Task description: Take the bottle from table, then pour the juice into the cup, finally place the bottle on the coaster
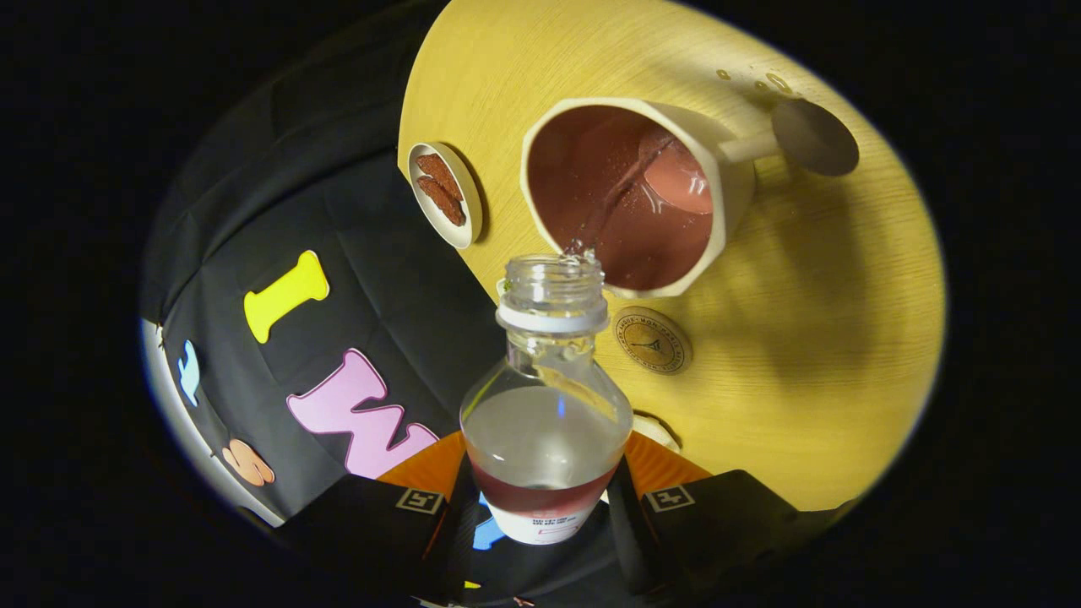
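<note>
Wooden surface [802, 355] carries the cup [629, 194], already partly full of juice; the hand-held gripper [540, 507] pinches the tilted bottle [547, 422], mouth at the cup's rim, pouring. Some juice remains; placing it on the coaster [652, 339] is left

I see a round table [811, 355] with a pale wood grain, its surface lit warm yellow. Near its edge sits a small white dish [446, 207] with two reddish-brown pieces [440, 187] lying in it side by side; what they are I cannot tell. Farther across the table lies a flat grey disc [815, 137], and just beside it a few clear droplets [764, 83] dot the wood.
</note>
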Motion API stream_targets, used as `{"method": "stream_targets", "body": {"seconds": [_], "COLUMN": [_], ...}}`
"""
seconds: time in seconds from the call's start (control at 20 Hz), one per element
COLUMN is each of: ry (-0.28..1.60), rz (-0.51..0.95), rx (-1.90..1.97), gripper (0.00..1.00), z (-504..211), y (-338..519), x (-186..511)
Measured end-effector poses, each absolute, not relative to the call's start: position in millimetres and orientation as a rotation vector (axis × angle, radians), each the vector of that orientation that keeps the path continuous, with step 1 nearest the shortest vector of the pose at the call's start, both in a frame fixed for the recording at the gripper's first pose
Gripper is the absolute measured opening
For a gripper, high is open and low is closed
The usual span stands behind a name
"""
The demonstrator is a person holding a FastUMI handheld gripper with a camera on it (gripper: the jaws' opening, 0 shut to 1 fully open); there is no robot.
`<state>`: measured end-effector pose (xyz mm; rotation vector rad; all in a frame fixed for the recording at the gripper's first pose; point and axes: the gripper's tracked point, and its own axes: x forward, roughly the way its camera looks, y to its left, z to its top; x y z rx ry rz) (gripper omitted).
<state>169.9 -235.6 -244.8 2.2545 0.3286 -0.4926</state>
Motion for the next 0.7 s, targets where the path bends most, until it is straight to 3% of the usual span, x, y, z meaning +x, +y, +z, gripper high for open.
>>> {"method": "stream_targets", "body": {"seconds": [0.7], "ry": [0.222], "rz": [-0.460], "rx": [2.467], "gripper": [0.71], "z": [-220], "y": [-247], "x": [171]}}
